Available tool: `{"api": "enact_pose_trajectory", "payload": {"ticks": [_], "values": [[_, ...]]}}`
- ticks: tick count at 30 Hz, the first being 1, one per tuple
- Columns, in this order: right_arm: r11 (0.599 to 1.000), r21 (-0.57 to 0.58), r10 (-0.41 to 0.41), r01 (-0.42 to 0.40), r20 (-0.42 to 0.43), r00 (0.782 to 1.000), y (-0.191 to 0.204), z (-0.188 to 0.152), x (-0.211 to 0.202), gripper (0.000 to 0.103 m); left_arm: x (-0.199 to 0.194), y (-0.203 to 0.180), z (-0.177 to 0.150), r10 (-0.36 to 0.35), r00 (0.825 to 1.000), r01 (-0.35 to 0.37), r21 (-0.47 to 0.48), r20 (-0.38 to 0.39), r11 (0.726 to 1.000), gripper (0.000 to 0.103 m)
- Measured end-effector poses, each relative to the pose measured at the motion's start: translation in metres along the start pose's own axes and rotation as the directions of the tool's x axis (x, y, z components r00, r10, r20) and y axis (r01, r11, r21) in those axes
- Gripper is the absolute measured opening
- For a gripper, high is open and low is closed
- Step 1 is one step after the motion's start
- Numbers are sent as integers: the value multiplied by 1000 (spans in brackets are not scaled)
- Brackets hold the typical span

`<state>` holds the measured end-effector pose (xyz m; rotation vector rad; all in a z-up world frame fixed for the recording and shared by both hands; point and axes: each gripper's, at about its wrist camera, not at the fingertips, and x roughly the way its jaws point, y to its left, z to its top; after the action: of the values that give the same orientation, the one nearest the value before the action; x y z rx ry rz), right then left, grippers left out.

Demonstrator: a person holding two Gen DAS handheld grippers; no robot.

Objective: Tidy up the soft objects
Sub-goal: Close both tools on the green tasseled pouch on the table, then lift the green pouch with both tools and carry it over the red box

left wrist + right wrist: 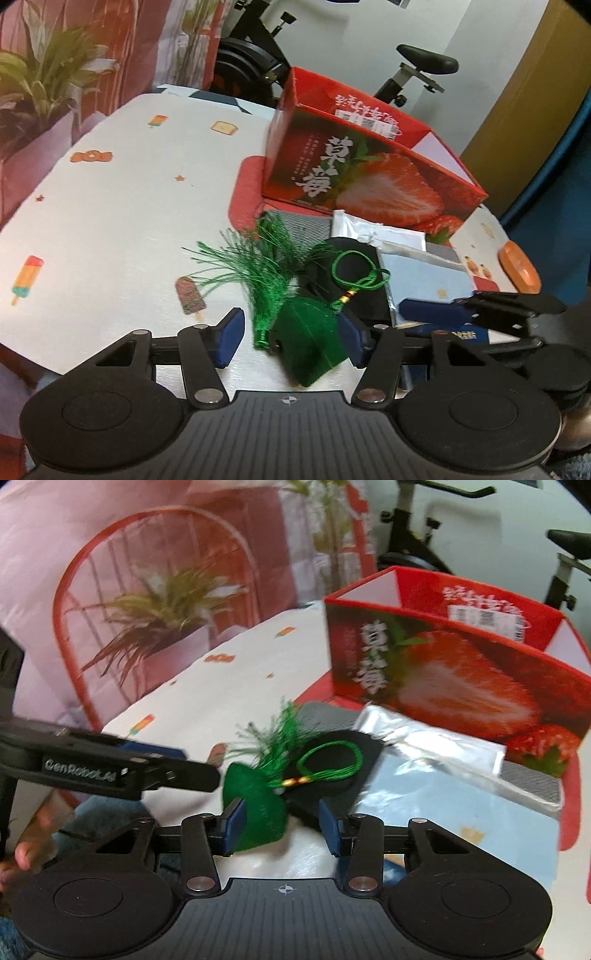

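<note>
My left gripper [291, 338] stands half open around the green sachet [310, 343] low in the frame's centre: the right pad touches it, the left pad stands clear. Its tassel [258, 269] fans toward upper left over the tablecloth [110, 206]. My right gripper [280, 827] is also partly open, its left pad against the sachet [258, 805]. The strawberry box [369, 162] sits upper right.
</note>
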<state>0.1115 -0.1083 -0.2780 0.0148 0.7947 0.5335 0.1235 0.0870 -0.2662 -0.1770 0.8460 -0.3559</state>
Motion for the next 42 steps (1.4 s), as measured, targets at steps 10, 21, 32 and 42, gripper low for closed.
{"api": "enact_pose_trajectory", "payload": {"ticks": [10,21,32,42], "values": [[999,-45,23,-26,-64,998,9,-8,21,40,15,7,-3,-80,996,78,-58,-32,995,51],[996,-78,45,-52,-83,996,12,-9,42,41,31,13,-8,-142,990,138,-128,-17,982,51],[995,-80,57,-60,-34,998,13,-11,37,39,38,14,-15,-157,988,152,-168,-16,974,47],[994,-97,50,-48,19,999,14,-3,21,39,24,5,-6,-159,987,159,-147,14,976,47]]}}
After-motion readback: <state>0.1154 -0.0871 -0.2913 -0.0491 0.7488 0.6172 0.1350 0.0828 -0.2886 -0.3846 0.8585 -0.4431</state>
